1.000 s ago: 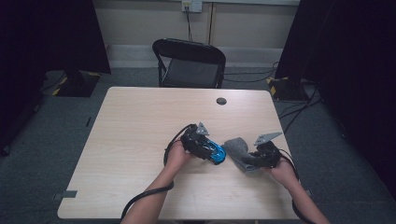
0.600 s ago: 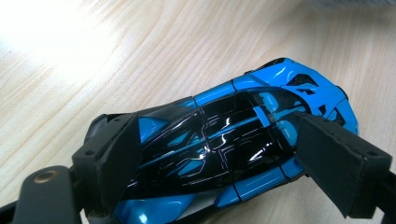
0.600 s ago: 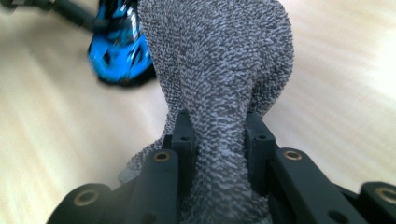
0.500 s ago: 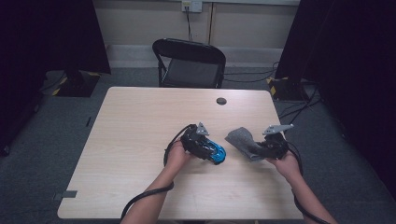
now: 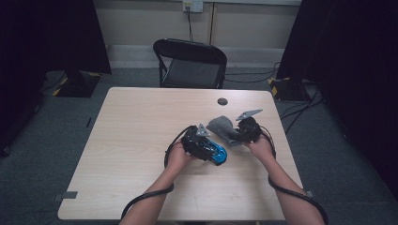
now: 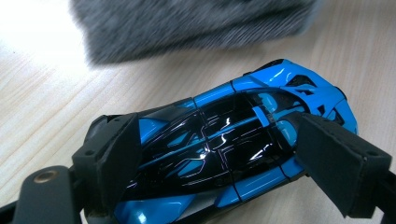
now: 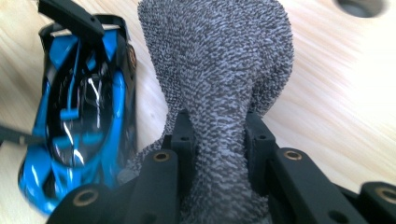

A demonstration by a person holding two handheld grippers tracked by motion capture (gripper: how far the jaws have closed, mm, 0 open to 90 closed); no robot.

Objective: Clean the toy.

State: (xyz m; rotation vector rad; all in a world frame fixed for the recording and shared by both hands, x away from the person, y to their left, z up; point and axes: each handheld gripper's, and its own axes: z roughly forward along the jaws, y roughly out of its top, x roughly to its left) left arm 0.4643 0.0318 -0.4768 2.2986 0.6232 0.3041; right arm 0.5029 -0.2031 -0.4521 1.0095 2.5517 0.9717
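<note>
1. The jaws of the left gripper [image 6: 210, 158] are closed against the two sides of a blue and black toy car [image 6: 233, 149]; the left gripper view shows one black pad pressed on each flank of the car's glossy body.
2. The jaws of the right gripper [image 7: 219, 140] are clamped on a bunched fold of a grey cloth [image 7: 224, 70], which rises from between them in the right gripper view.
3. In the high view the toy car [image 5: 217, 152] rests on the wooden surface [image 5: 141, 126], right of its middle and somewhat nearer the person's edge than the far edge.
4. The left gripper [image 5: 199, 143] lies over the car's rear half, with the person's left hand [image 5: 177, 157] behind it.
5. The grey cloth [image 5: 221, 126] sits just beyond and to the right of the car, toward the right edge of the surface, held by the right gripper [image 5: 246, 131] with the right hand [image 5: 261, 147] below it.
6. Car and cloth lie close together; the right gripper view shows the cloth's lower edge just beside the car's side, though whether they touch cannot be told.
7. A small dark round hole [image 5: 222, 101] sits in the surface near its far edge, beyond the cloth.
8. A black folding chair [image 5: 190, 63] stands on the floor past the far edge.
</note>
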